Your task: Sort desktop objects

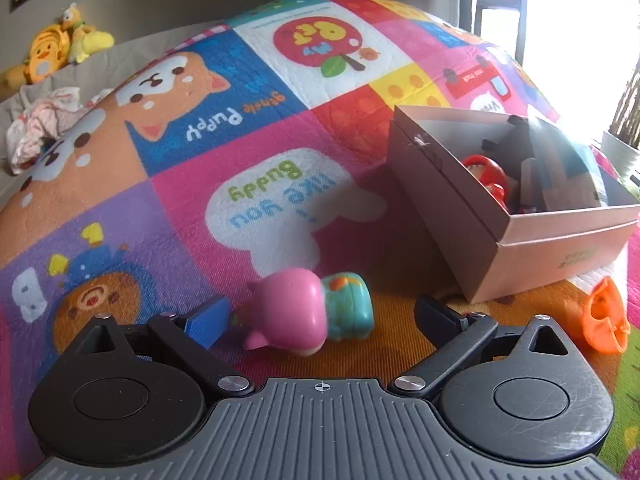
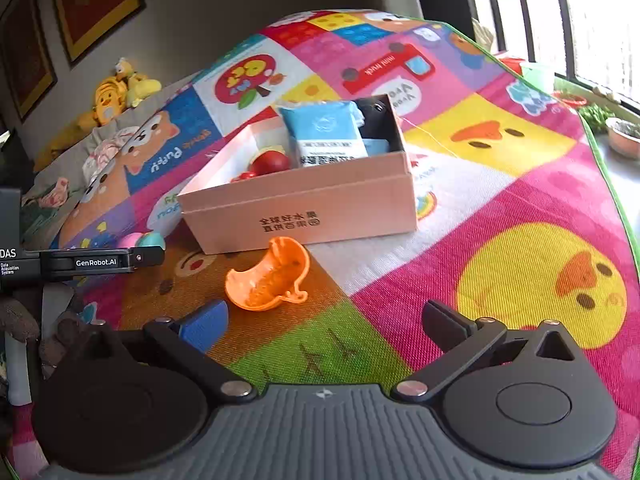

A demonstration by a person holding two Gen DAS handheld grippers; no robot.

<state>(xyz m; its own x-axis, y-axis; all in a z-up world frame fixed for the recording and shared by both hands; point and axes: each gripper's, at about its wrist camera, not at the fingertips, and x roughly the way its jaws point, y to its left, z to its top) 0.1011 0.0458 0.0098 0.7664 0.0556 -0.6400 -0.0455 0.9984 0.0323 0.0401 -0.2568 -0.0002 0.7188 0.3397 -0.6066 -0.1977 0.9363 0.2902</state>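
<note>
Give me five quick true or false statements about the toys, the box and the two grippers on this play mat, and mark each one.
1. The pink and teal toy lies on the mat outside the box. True.
2. The left gripper is shut on the pink and teal toy. False: it is open, the toy lying between its fingers.
3. The orange toy is inside the box. False: it lies on the mat in front of it.
4. A blue packet stands in the box. True.
5. The right gripper holds the orange toy. False: it is open and empty.
</note>
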